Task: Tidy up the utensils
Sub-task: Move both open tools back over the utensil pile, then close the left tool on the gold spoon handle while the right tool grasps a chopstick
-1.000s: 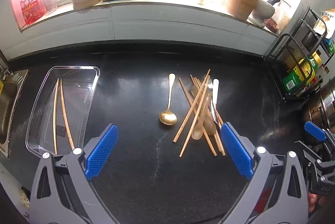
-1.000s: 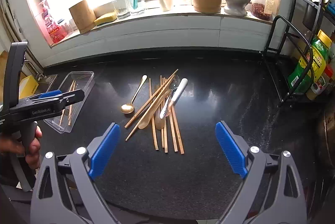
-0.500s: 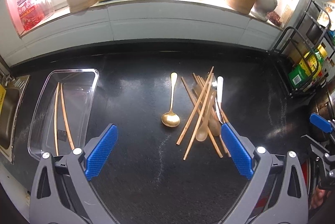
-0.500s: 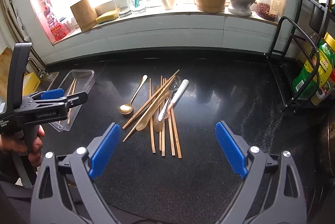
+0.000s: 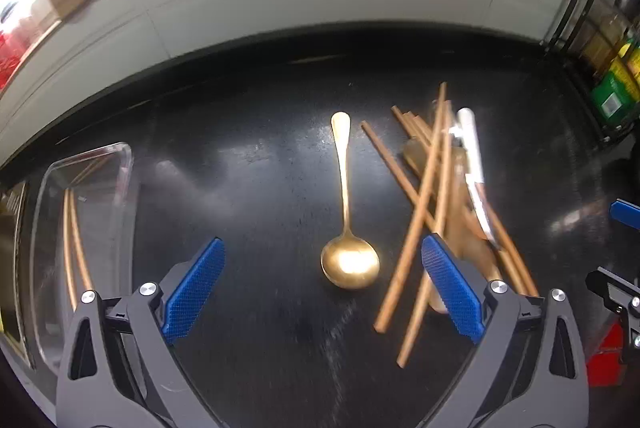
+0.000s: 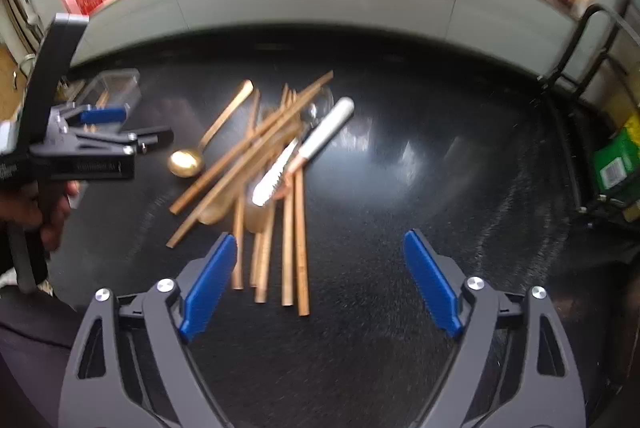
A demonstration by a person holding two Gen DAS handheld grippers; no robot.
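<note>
Utensils: loose pile of slim brown wooden chopsticks (image 6: pixel 256 164), pale wooden spoons and a white-handled serrated knife (image 6: pixel 304 148) mid black speckled countertop (image 6: pixel 420 168); shiny gold metal spoon (image 5: pixel 348 228) lies just beside the pile. Clear plastic rectangular tray (image 5: pixel 80 220) at left holds two chopsticks. Left gripper (image 5: pixel 322 292) spread wide, nothing between pads. Right gripper (image 6: pixel 316 284) closing, nothing pinched yet, chopstick ends between the jaws. Risks: round sticks cross each other, so pinching one could roll or drag neighbours; the smooth spoon could slip.
</note>
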